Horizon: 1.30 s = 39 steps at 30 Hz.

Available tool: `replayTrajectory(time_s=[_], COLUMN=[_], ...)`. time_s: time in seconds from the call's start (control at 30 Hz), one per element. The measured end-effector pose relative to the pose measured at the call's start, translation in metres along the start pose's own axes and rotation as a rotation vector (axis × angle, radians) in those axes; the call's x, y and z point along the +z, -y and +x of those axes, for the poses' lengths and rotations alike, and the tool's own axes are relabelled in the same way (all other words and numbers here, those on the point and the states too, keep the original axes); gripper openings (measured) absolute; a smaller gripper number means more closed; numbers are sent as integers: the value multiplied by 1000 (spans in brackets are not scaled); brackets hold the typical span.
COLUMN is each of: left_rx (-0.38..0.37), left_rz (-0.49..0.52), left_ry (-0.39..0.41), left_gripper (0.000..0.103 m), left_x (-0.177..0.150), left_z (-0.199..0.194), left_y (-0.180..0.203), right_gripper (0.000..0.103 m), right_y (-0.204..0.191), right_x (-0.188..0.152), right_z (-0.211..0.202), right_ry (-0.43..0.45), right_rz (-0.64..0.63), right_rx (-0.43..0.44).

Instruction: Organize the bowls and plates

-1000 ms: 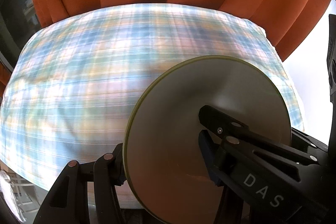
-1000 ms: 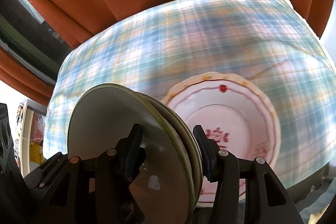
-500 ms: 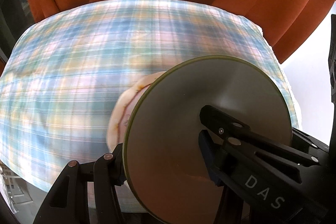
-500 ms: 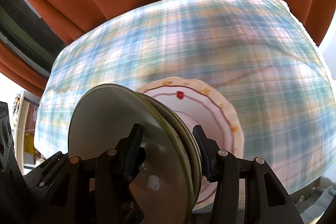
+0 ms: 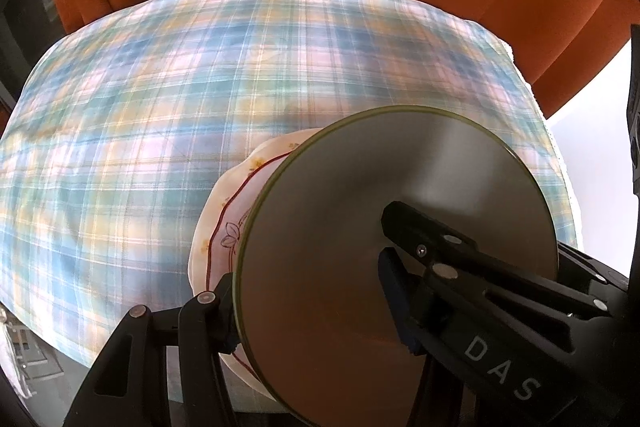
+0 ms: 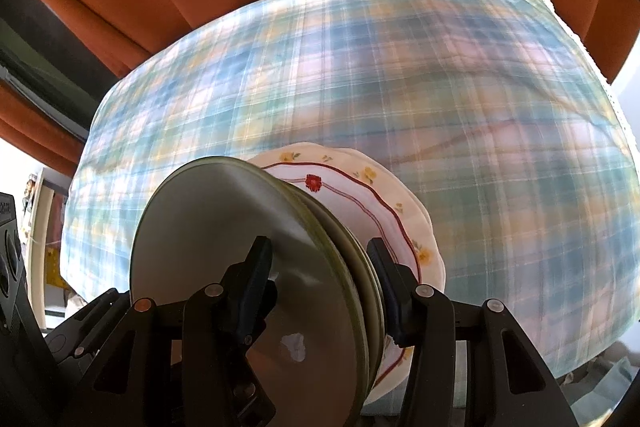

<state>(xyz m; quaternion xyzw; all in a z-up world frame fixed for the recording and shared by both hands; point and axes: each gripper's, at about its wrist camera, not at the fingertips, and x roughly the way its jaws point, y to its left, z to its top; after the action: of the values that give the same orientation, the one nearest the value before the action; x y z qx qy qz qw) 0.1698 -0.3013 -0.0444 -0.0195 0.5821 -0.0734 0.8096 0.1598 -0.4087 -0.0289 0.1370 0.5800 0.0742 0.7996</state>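
My two tongs, left [image 5: 308,291] and right [image 6: 320,275], are squeezing the green plates [image 6: 224,259], now sliding over the flowery plate [image 6: 372,187] for stacking.

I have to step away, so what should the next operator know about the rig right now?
Left tongs: shut on the green-rimmed plate stack, held on edge.
Right tongs: shut on the same green-rimmed plate stack, from the opposite side.
The floral plate lies on the plaid tablecloth, just behind the stack.
Done: the stack is lifted, gripped by both tongs and brought up to the floral plate.
Left: probably lay the stack onto the floral plate, then release both tongs. No bowls are in view.
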Motion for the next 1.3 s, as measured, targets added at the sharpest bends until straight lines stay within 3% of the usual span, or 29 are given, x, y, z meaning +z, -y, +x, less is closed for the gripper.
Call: replayTrajectory(time_s=[0.57, 0.63, 0.8, 0.97, 1.3], left_rx=[100, 109, 108, 79, 15], left_rz=[29, 13, 42, 79, 129], left_ry=[31, 43, 91, 172, 352], left_gripper=[69, 75, 76, 76, 80], left_x=[-8, -8, -14, -19, -33], left_z=[-3, -6, -20, -38, -90], left_y=[10, 7, 6, -3, -40], right_gripper=[49, 49, 49, 65, 74], right_y=[24, 23, 14, 5, -26], right_x=[-8, -9, -15, -22, -44], right_z=[1, -5, -20, -36, -80], right_ry=[-4, 37, 106, 173, 364], right_rz=[67, 51, -3, 4, 80], right_rx=[62, 51, 30, -2, -155])
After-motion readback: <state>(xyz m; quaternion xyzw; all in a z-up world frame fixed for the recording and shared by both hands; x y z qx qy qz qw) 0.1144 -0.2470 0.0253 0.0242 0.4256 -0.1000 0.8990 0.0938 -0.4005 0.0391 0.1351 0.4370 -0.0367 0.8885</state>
